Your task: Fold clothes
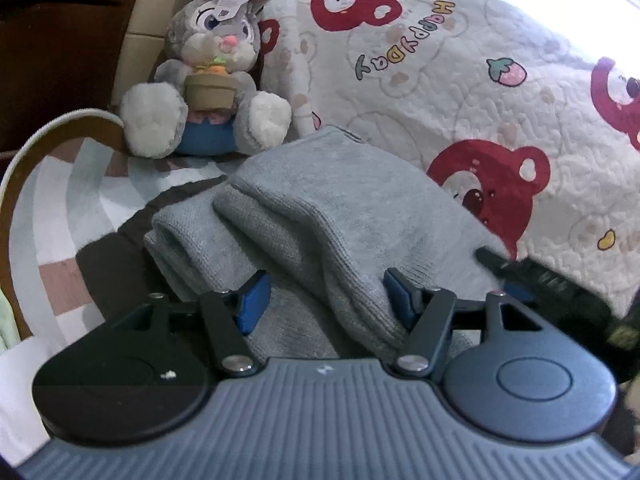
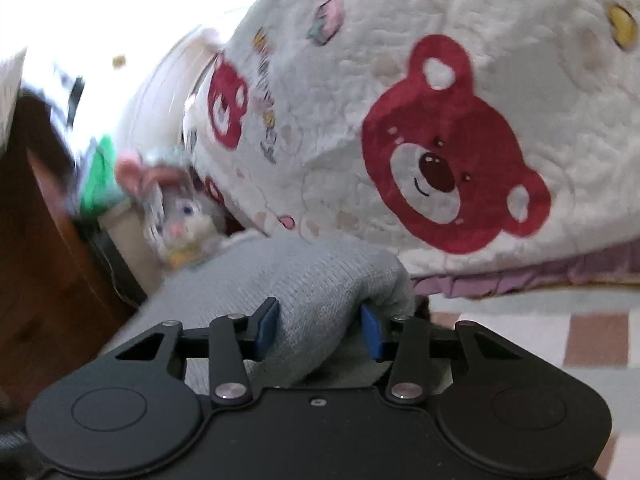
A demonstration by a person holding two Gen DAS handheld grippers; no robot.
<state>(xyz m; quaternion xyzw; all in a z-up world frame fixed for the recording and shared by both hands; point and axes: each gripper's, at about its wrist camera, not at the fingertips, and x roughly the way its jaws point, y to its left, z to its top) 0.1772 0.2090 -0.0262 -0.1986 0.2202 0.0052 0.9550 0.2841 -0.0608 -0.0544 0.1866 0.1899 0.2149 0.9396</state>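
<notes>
The folded sweater [image 1: 320, 216] lies on the bed [image 1: 72, 200], in layers, near its edge. Behind the sweater, toward the head of the bed, the plush rabbit [image 1: 208, 80] sits upright on the bed, against the headboard [image 1: 60, 40]. To the right of both, the quilt [image 1: 480, 80] is heaped on the bed, touching the sweater's far side.

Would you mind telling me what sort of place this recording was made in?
Most likely a bedroom: a quilt printed with red bears, a plush rabbit propped beside it, and a grey knitted garment lying on a patterned bedsheet.
</notes>
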